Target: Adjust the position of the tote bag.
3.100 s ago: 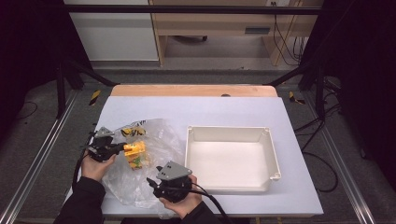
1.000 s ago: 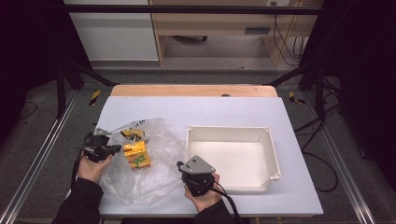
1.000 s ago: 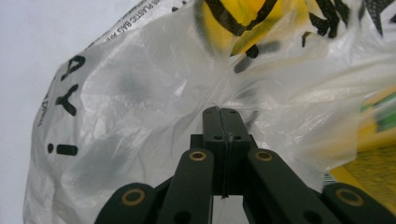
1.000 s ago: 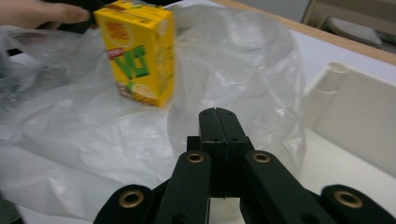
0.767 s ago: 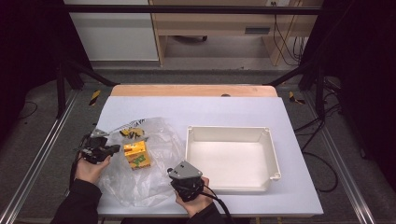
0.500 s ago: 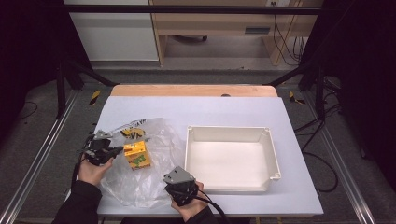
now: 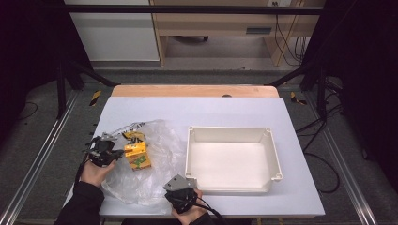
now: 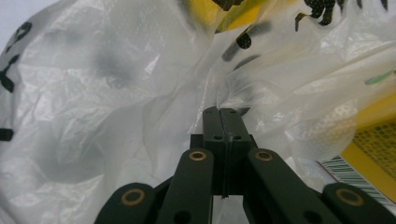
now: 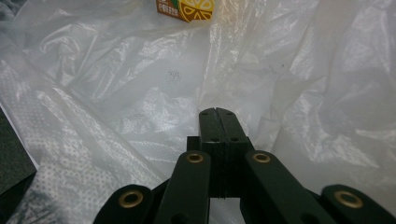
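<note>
On the counter, lower left of the high view: plastic bag [image 7: 141,159] lies crumpled, a yellow carton [image 7: 136,155] inside it.
Left gripper [image 7: 104,151]: at the bag's left edge, jaws closed, pinching a fold of bag film; place unchanged from a second ago.
Right gripper [image 7: 179,194]: jaws closed together over the bag's lower right edge; whether film is caught, cannot tell. It has shifted left and toward the frame's bottom since a second ago.
White tray [image 7: 277,164]: right of the bag, unmoved.

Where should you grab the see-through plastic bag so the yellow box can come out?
Probably the plastic bag by its loose near edge, coming from the person's side. The yellow box lies toward the far left end, by the left gripper, so lifting the thin, empty film there shouldn't squash it.
</note>
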A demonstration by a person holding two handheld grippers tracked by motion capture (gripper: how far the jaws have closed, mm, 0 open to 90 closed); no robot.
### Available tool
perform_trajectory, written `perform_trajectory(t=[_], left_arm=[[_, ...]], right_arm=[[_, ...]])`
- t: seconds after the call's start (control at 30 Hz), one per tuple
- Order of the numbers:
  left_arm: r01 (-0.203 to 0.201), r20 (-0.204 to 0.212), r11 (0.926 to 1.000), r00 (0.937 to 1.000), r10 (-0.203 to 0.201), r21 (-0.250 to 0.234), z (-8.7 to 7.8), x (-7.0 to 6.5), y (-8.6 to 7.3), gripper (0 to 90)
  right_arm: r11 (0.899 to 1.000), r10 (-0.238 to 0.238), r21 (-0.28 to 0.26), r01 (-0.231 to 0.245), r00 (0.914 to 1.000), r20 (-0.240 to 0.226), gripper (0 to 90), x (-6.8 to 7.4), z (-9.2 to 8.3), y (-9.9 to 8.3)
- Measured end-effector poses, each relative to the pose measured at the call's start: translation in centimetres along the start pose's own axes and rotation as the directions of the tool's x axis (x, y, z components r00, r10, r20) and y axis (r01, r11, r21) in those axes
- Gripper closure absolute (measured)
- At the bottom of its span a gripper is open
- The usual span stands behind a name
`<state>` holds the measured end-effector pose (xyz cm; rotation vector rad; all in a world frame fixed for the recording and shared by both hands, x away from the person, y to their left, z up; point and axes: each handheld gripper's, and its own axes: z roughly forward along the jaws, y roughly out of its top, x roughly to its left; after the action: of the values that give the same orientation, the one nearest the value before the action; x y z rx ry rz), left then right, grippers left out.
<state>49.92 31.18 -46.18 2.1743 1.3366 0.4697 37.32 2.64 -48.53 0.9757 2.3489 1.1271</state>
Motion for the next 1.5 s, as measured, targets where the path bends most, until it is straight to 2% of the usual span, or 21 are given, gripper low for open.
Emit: perform_trajectory(t=[0.2,0.4,0.43,0.47,0.5,0.53,0.57,0.6,0.63,0.67,0.7,0.73,0.77,0.83,0.93,0.97,1.07,1.2,1.37,1.47,1.5], left_arm=[[0.008,0.011,0.9998,0.9999,-0.008,-0.019,-0.4,0.1,-0.1,86.6],[0.028,0.005,0.9970,0.9996,-0.027,-0.072,-1.4,0.1,-0.1,70.8],[0.052,0.006,0.9902,0.9987,-0.051,-0.130,-2.3,0.3,-0.1,63.4],[0.052,0.006,0.9902,0.9987,-0.051,-0.130,-2.3,0.3,-0.1,60.6],[0.061,0.014,0.9856,0.9981,-0.060,-0.158,-2.8,0.4,-0.1,57.7],[0.066,0.018,0.9805,0.9978,-0.064,-0.185,-3.3,0.4,-0.1,55.8],[0.068,0.018,0.9681,0.9977,-0.065,-0.241,-4.5,0.5,-0.3,53.9],[0.068,0.018,0.9681,0.9977,-0.065,-0.241,-4.5,0.5,-0.3,52.0],[0.070,0.024,0.9621,0.9975,-0.066,-0.264,-5.1,0.6,-0.4,50.8],[0.073,0.028,0.9556,0.9973,-0.068,-0.286,-5.8,0.7,-0.5,50.8],[0.085,0.043,0.9387,0.9962,-0.075,-0.334,-6.8,0.7,-0.7,49.1],[0.085,0.043,0.9387,0.9962,-0.075,-0.334,-6.8,0.7,-0.7,48.2],[0.088,0.054,0.9322,0.9958,-0.074,-0.351,-7.3,0.7,-0.8,48.2],[0.087,0.070,0.9187,0.9954,-0.065,-0.385,-8.2,0.5,-1.1,46.0],[0.073,0.081,0.9078,0.9958,-0.043,-0.413,-9.2,0.2,-1.4,44.5],[0.069,0.082,0.9038,0.9960,-0.038,-0.422,-9.5,0.0,-1.4,43.8],[0.059,0.085,0.8980,0.9961,-0.024,-0.436,-10.1,-0.6,-1.6,43.6],[0.051,0.096,0.8974,0.9953,-0.010,-0.438,-10.5,-1.1,-1.6,43.1],[0.035,0.111,0.8956,0.9937,0.016,-0.443,-10.8,-1.7,-1.8,41.8],[0.020,0.119,0.8949,0.9922,0.037,-0.446,-10.9,-2.0,-1.8,40.9],[0.009,0.121,0.8960,0.9915,0.049,-0.444,-10.9,-2.3,-1.7,39.6]], right_arm=[[1.000,0.007,-0.002,-0.007,1.0000,0.001,90.0,-0.1,0.3,-0.4],[0.999,0.004,-0.038,-0.004,0.9999,-0.012,85.7,-0.2,-0.2,-0.2],[0.997,-0.011,-0.072,0.010,0.9998,-0.016,83.3,-0.3,-0.8,0.2],[0.997,-0.011,-0.072,0.010,0.9998,-0.016,83.3,-0.3,-0.8,0.2],[0.994,-0.016,-0.106,0.014,0.9997,-0.016,79.8,-0.5,-1.5,0.7],[0.994,-0.016,-0.106,0.014,0.9997,-0.016,79.8,-0.5,-1.5,0.7],[0.989,-0.022,-0.144,0.020,0.9997,-0.011,75.4,-0.8,-2.2,1.4],[0.989,-0.022,-0.144,0.020,0.9997,-0.011,75.4,-0.8,-2.2,1.4],[0.983,-0.016,-0.182,0.013,0.9998,-0.014,71.5,-1.2,-3.0,2.1],[0.983,-0.016,-0.182,0.013,0.9998,-0.014,71.5,-1.2,-3.0,2.1],[0.976,-0.016,-0.219,0.013,0.9998,-0.012,66.6,-1.7,-3.7,2.9],[0.971,-0.016,-0.238,0.013,0.9998,-0.013,64.5,-2.0,-4.1,3.3],[0.971,-0.016,-0.238,0.013,0.9998,-0.013,64.5,-2.0,-4.1,3.3],[0.960,-0.007,-0.278,0.002,0.9998,-0.017,56.9,-3.1,-5.1,4.5],[0.954,0.006,-0.301,-0.013,0.9998,-0.021,53.0,-4.0,-5.7,5.2],[0.946,0.026,-0.322,-0.036,0.9990,-0.036,50.5,-4.8,-6.3,5.6],[0.940,0.045,-0.337,-0.058,0.9980,-0.045,49.6,-5.8,-6.9,6.1],[0.934,0.040,-0.354,-0.050,0.9986,-0.034,49.4,-6.6,-7.5,6.7],[0.934,0.017,-0.355,-0.028,0.9993,-0.034,47.4,-6.7,-7.9,7.4],[0.932,0.028,-0.359,-0.038,0.9990,-0.034,45.2,-7.2,-8.1,7.7],[0.930,0.037,-0.365,-0.042,0.9991,-0.021,42.5,-7.9,-8.5,7.9]])
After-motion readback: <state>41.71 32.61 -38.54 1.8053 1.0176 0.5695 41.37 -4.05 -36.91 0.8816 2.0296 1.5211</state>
